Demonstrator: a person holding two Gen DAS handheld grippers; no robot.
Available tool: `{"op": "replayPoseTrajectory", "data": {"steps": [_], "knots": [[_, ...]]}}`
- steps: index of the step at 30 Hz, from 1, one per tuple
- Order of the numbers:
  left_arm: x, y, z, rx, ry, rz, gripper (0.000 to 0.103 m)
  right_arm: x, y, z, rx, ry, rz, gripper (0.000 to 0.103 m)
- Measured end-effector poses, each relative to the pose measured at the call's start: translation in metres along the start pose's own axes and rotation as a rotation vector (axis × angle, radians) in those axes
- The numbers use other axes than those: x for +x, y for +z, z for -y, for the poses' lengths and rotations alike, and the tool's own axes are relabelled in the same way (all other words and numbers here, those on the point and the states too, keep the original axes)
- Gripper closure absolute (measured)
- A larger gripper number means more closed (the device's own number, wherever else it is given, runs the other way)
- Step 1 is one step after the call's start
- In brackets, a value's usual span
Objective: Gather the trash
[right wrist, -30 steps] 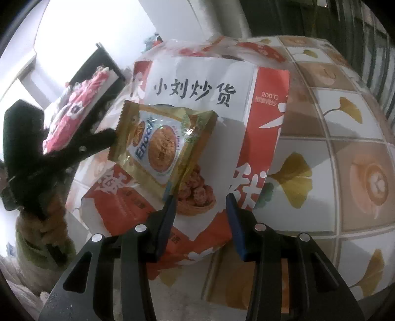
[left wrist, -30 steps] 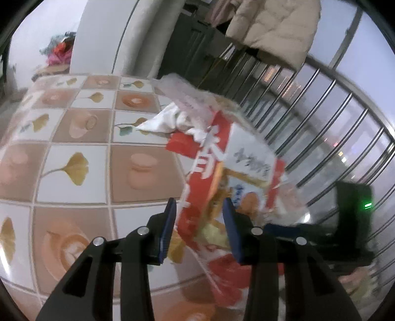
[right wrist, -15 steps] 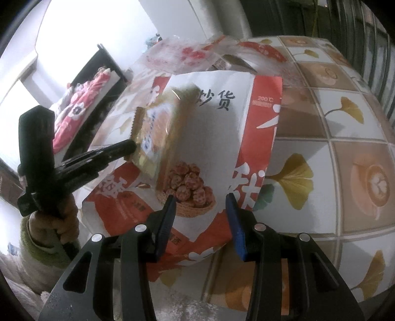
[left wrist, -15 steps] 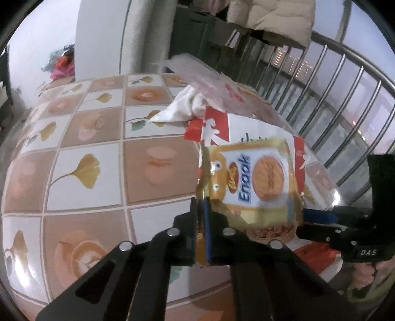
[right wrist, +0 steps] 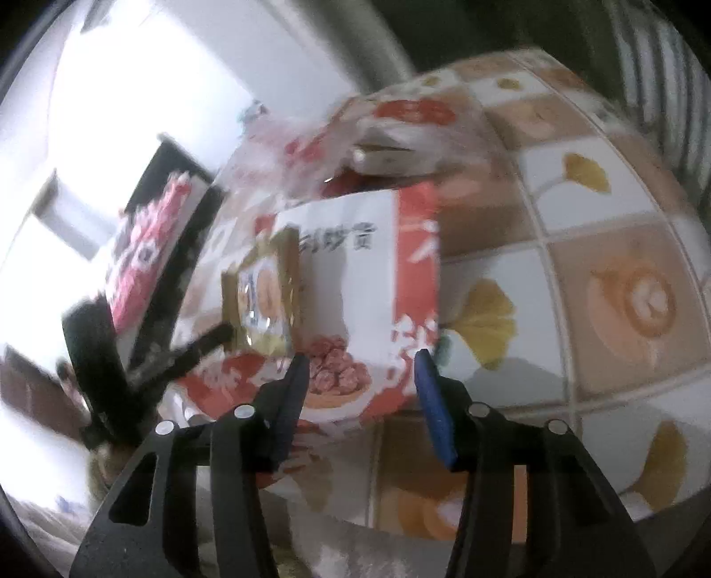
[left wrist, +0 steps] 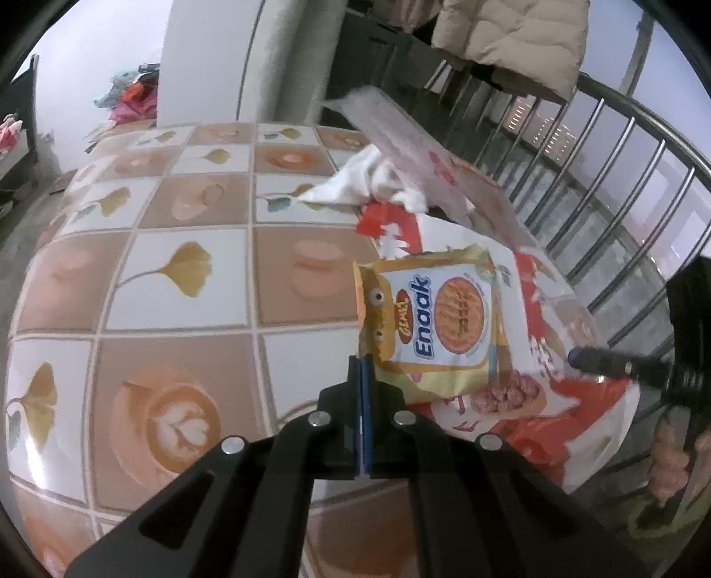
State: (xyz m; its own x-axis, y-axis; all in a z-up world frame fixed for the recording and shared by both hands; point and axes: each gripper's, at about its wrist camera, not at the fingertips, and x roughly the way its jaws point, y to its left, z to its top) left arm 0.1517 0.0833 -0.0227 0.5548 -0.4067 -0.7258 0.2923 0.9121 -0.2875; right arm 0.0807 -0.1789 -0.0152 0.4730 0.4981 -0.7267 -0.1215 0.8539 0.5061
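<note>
**Thin corner grip on the Enaak wrapper may give way**

Behind the tiled worktop (left wrist: 177,284), patterned with ginkgo leaves and coffee cups, a metal railing (left wrist: 622,186) is seen, with a padded coat (left wrist: 511,35) draped over it. On the worktop a large red-and-white snack bag (right wrist: 355,284) is spread flat, with crumpled white tissue (left wrist: 369,178) and a pinkish plastic bag (left wrist: 413,133) lying beyond it.

The left tongs (left wrist: 362,391) are pressed fully together on the lower left corner of the yellow Enaak wrapper (left wrist: 431,324), which is held up over the snack bag. Only a narrow strip of foil appears to be caught, so the wrapper could be lost by slipping out or tearing at the seam if it is swung quickly. Were it dropped, it would most likely land back on the snack bag.

The right tongs (right wrist: 360,382) are spread wide and nothing is held in them; they are aimed at the near edge of the snack bag. Heavy blur is present in the right wrist view, so contact cannot be judged. If the tongs were closed on a single slick layer, the bag could be dragged, and the tissue could be scattered.
</note>
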Motion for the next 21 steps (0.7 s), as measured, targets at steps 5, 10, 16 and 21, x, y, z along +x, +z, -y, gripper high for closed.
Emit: {"op": "replayPoseTrajectory", "data": {"steps": [5, 10, 16, 21], "knots": [[-0.002, -0.004, 0.002, 0.008, -0.004, 0.003, 0.103, 0.009, -0.004, 0.023, 0.165, 0.094, -0.060, 0.053], [-0.001, -0.005, -0.002, 0.000, 0.000, 0.000, 0.103, 0.013, -0.004, 0.017, 0.177, 0.127, -0.080, 0.053], [-0.002, -0.009, -0.007, -0.013, 0.004, 0.001, 0.103, 0.015, -0.005, 0.014, 0.201, 0.148, -0.092, 0.054], [0.000, -0.011, -0.012, -0.028, 0.002, 0.001, 0.103, 0.007, -0.003, 0.031, 0.306, 0.351, -0.072, 0.054]]}}
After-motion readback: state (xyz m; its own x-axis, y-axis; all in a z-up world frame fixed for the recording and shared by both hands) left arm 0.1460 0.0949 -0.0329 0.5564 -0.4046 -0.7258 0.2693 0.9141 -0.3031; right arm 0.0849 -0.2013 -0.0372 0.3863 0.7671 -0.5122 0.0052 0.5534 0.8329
